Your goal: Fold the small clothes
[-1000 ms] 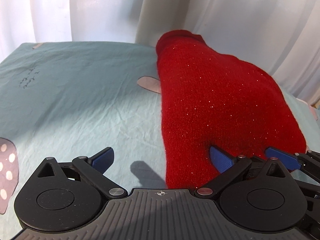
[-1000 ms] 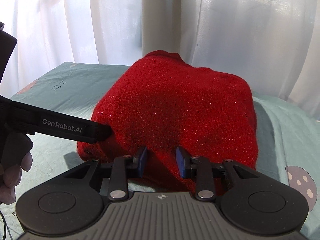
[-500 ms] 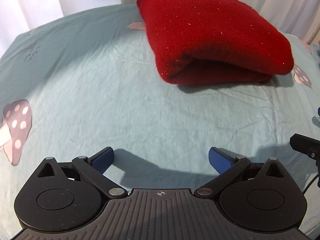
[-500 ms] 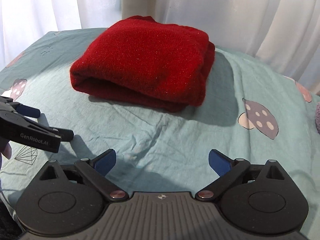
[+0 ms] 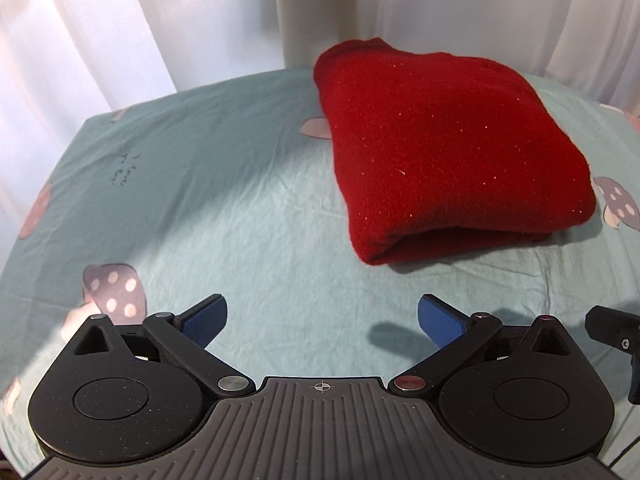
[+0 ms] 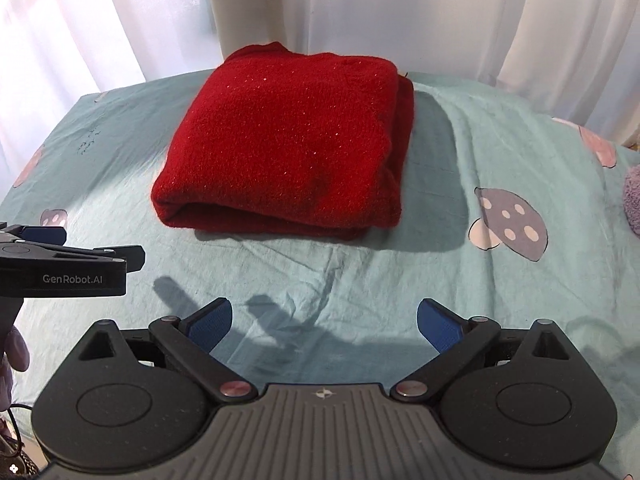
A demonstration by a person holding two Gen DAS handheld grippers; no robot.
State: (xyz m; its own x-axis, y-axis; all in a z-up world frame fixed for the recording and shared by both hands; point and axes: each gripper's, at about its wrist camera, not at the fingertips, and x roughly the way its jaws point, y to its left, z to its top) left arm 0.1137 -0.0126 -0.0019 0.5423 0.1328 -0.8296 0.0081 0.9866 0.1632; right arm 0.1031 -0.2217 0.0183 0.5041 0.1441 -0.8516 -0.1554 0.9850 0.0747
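A red knitted garment (image 5: 448, 152) lies folded into a thick rectangle on the teal sheet (image 5: 224, 184); it also shows in the right wrist view (image 6: 288, 144). My left gripper (image 5: 320, 320) is open and empty, held back from the garment's near fold. My right gripper (image 6: 324, 324) is open and empty, also short of the garment. The left gripper's side shows at the left edge of the right wrist view (image 6: 72, 264). A black part of the right gripper (image 5: 612, 328) shows at the right edge of the left wrist view.
The teal sheet (image 6: 500, 152) has mushroom prints (image 6: 508, 224) and wrinkles. White curtains (image 6: 400, 8) hang behind the far edge. A purple fuzzy item (image 6: 632, 200) sits at the right edge.
Both grippers have let go of the red garment and pulled back from it. The right gripper went from nearly shut to open. The garment now lies folded on its own.
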